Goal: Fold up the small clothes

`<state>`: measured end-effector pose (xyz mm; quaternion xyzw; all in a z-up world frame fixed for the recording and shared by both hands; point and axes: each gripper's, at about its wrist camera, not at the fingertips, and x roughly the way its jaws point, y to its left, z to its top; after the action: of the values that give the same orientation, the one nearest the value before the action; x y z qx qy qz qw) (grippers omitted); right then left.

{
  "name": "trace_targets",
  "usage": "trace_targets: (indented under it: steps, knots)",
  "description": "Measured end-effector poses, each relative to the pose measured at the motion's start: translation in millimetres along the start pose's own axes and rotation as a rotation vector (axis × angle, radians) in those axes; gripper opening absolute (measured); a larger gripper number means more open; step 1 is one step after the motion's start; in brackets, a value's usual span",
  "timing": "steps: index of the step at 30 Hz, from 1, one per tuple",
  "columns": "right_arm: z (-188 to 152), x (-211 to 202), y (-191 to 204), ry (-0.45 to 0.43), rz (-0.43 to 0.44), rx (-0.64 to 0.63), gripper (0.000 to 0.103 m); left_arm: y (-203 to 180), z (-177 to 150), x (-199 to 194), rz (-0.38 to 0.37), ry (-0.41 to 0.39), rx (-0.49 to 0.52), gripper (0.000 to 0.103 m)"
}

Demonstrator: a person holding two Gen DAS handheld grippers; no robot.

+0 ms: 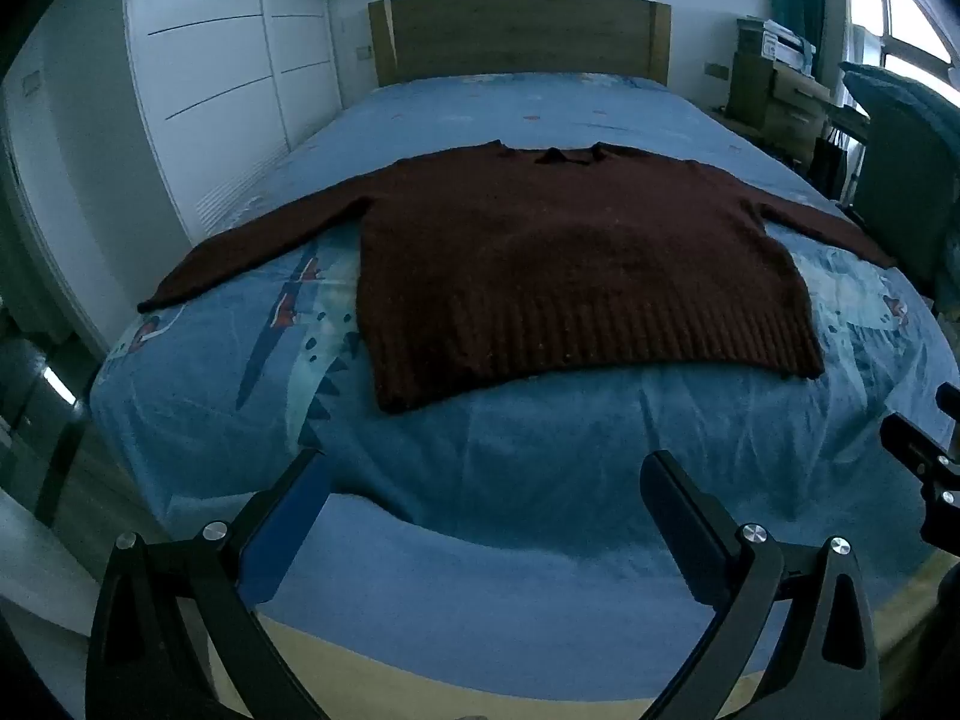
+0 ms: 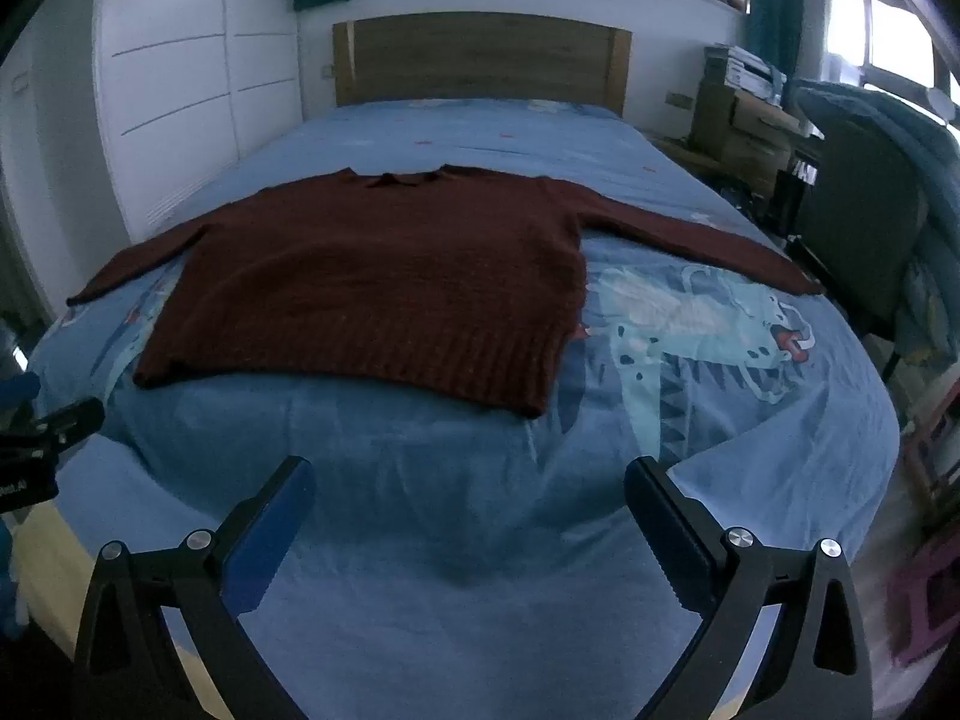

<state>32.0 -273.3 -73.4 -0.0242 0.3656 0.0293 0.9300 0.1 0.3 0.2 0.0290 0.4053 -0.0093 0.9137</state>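
While sweater [image 1: 576, 264] lies flat, wooden headboard [image 1: 519, 33] behind, wardrobe [image 1: 216, 90] leftward.

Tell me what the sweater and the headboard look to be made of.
The sweater looks like a thick knit, probably wool or a wool-like yarn: ribbed hem, fuzzy matte surface, dark reddish brown. The headboard looks like wood or wood veneer: grain streaks, flat matte brown panel with lighter side strips.

I face a bed [image 1: 480, 570] with a blue printed cover and a wooden headboard [image 1: 519, 33]. White wardrobes [image 1: 204, 90] stand left; a bright window [image 2: 888, 42] and dark chair [image 2: 858, 204] sit right.
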Motion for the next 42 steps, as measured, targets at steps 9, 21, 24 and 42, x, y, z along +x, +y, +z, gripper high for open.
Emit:
trace_targets:
  steps: [9,21,24,42]
  knots:
    - [-0.3,0.2,-0.7,-0.001,-0.001,0.000,0.103,2.5,-0.8,0.9,0.000,0.011,-0.010,0.102]
    - [0.1,-0.1,-1.5,-0.003,-0.002,0.001,0.103,2.4,-1.7,4.4,-0.009,0.021,-0.015,0.102]
    - [1.2,2.3,0.2,-0.005,-0.003,0.003,0.103,2.9,-1.9,4.1,-0.011,0.015,-0.023,0.102]
    - [3.0,-4.3,-3.1,-0.019,-0.013,0.021,0.103,-2.0,-3.4,5.4,-0.043,0.022,-0.011,0.102]
